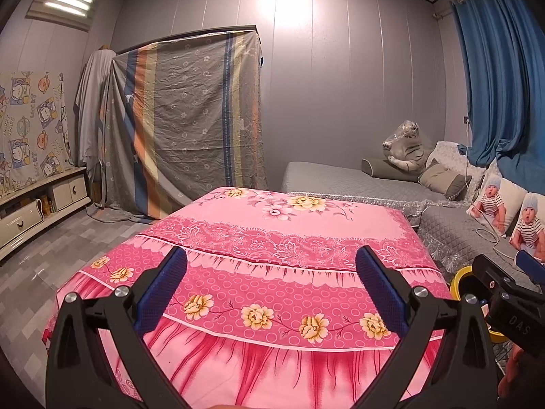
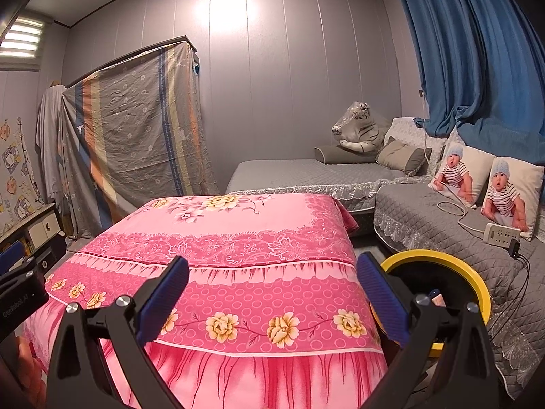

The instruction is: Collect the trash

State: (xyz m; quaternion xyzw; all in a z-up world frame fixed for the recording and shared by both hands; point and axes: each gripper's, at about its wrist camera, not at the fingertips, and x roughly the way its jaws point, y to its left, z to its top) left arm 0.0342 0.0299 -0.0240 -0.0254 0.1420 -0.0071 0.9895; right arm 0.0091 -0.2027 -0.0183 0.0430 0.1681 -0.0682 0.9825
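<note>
**Pink cloth, yellow bin, two spread grippers**

Pink floral cloth point(image 2: 238, 238) covers a table that fills the space ahead of and beneath both pairs of fingers; no loose item is visible on its top. Beyond the fingertips, a grey quilted sofa point(image 2: 425, 211) runs along the far and right-hand side, carrying two printed cushions point(image 2: 460, 177), a white power strip point(image 2: 502, 233) and a plastic-wrapped tiger toy point(image 2: 357, 129). A striped sheet point(image 1: 187, 119) hangs beyond the left finger, against the wall. The yellow-rimmed bin point(image 2: 477, 283) stands just outside the right finger of the right gripper point(image 2: 272, 293), between table and sofa; small items lie inside, too hidden to identify. The left gripper point(image 1: 270, 283) hangs over the near table edge, fingers wide apart and empty. The right gripper's fingers are likewise spread, holding nothing. Each gripper appears at the edge of the other's view.
</note>
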